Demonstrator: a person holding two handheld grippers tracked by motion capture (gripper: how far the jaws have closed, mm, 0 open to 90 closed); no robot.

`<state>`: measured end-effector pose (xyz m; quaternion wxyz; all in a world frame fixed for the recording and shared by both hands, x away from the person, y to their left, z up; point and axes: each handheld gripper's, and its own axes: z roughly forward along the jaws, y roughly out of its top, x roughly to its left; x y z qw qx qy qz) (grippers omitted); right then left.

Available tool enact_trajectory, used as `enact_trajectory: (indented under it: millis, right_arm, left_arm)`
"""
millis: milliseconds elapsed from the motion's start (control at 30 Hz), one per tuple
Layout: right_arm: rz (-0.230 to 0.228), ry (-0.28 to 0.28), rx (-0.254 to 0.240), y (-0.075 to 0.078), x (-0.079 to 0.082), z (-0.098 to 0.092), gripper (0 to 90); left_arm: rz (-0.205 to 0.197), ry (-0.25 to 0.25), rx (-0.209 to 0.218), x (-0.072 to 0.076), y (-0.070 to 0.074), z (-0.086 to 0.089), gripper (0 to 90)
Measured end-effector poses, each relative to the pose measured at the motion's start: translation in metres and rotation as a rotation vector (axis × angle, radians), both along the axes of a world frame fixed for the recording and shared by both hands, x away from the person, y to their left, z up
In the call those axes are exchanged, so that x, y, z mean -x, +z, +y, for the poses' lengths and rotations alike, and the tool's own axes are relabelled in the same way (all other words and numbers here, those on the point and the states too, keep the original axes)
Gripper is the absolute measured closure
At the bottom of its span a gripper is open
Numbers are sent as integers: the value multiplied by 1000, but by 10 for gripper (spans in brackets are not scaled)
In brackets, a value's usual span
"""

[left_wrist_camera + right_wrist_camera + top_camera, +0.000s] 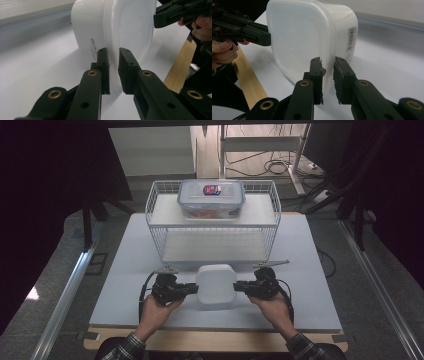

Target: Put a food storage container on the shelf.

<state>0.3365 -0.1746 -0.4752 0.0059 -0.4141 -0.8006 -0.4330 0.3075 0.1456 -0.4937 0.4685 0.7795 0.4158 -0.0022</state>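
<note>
Pinching opposite rims of the white lidded container (215,285), left gripper (191,289) and right gripper (239,287) share its load for a level lift off the desk (125,270).

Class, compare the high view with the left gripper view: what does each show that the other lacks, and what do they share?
High view alone: a wire basket at the back of the table, with a clear lidded box on its upper shelf.

Left gripper view alone: dark handwriting-style print on the container's side.

Both: the white container, with the left gripper and right gripper clamped on its opposite edges.
</note>
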Motion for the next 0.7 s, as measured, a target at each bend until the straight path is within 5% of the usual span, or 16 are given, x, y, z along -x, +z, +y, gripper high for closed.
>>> enact_trajectory:
  millis: [433,700]
  right_arm:
    - [-103,8,-15,20,6,0,786]
    - [-182,20,-25,47,5,5,791]
  left_arm:
    - [-68,27,1,-1,21,1,792]
    - [-119,35,2,-4,44,5,788]
